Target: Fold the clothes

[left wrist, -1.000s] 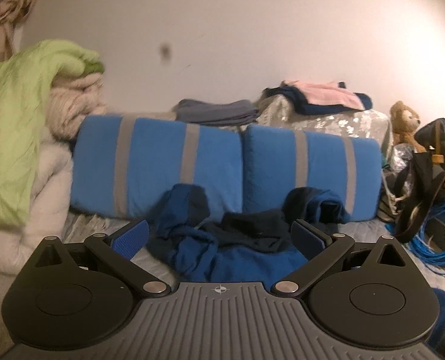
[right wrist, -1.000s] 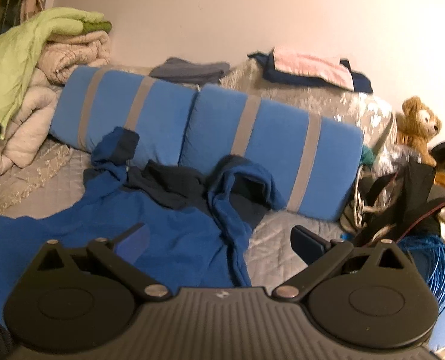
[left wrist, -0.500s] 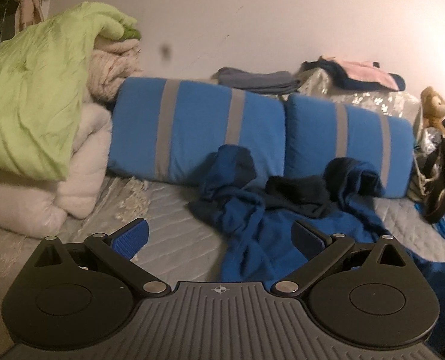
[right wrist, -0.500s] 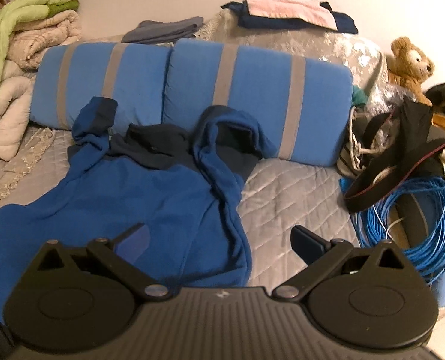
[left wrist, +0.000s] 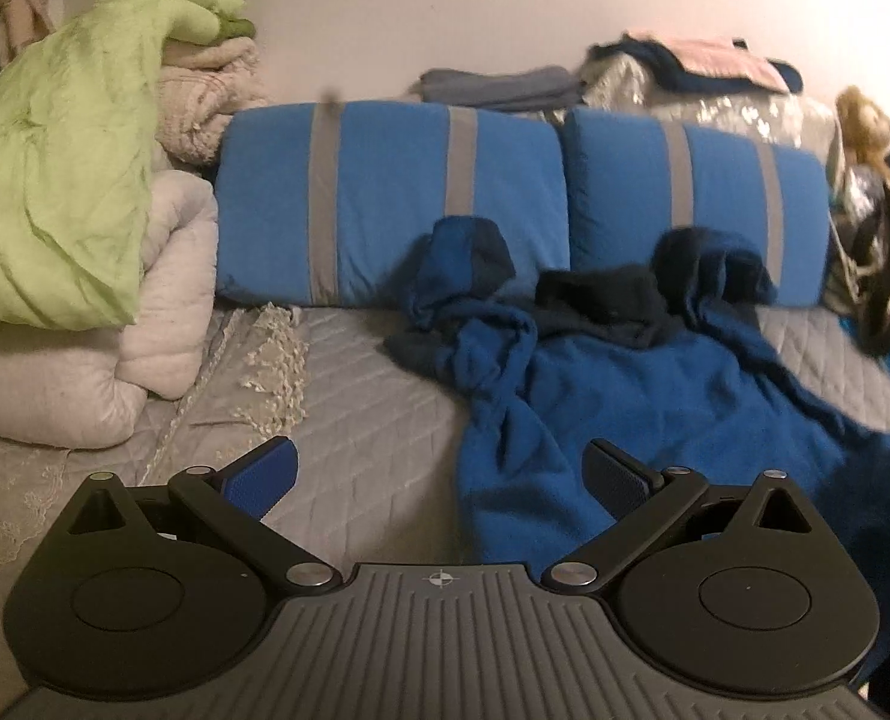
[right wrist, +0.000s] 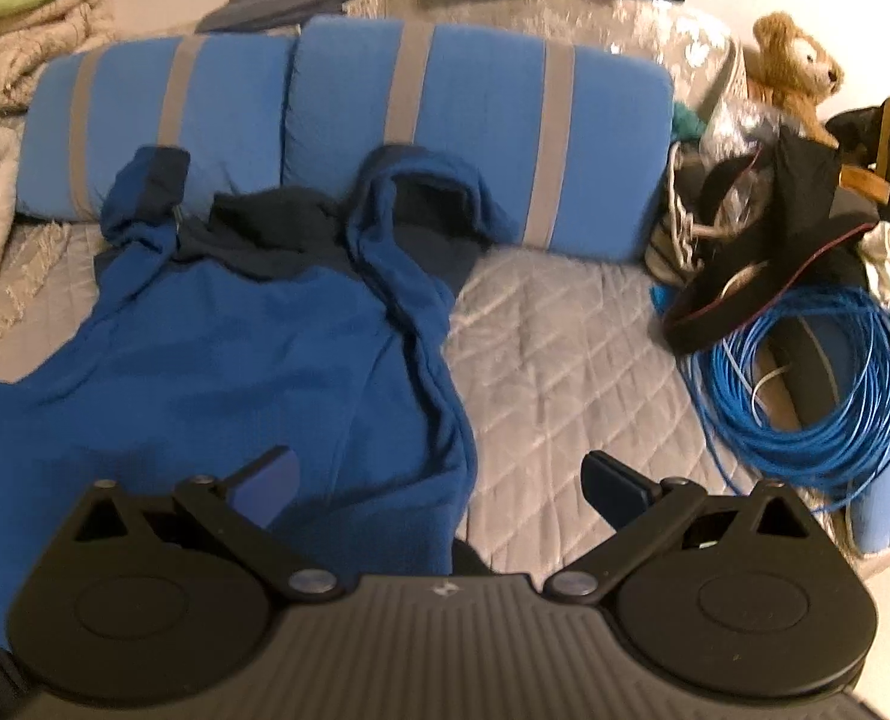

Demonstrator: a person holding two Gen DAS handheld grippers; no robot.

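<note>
Both my grippers have dropped closer to the bed [left wrist: 372, 420] since a moment ago. My left gripper [left wrist: 438, 474] and right gripper [right wrist: 438, 480] gape wide, empty, over the near hem of the blue garment [right wrist: 234, 360], which lies spread below the pillows [right wrist: 475, 120].

No readable text, label, brand or number in either view. Only sign: a small white crosshair mark at bottom centre of the frame, on the grey ribbed body of the left gripper [left wrist: 440, 480]; a similar mark on the right gripper [right wrist: 438, 483], blurred, illegible.
</note>
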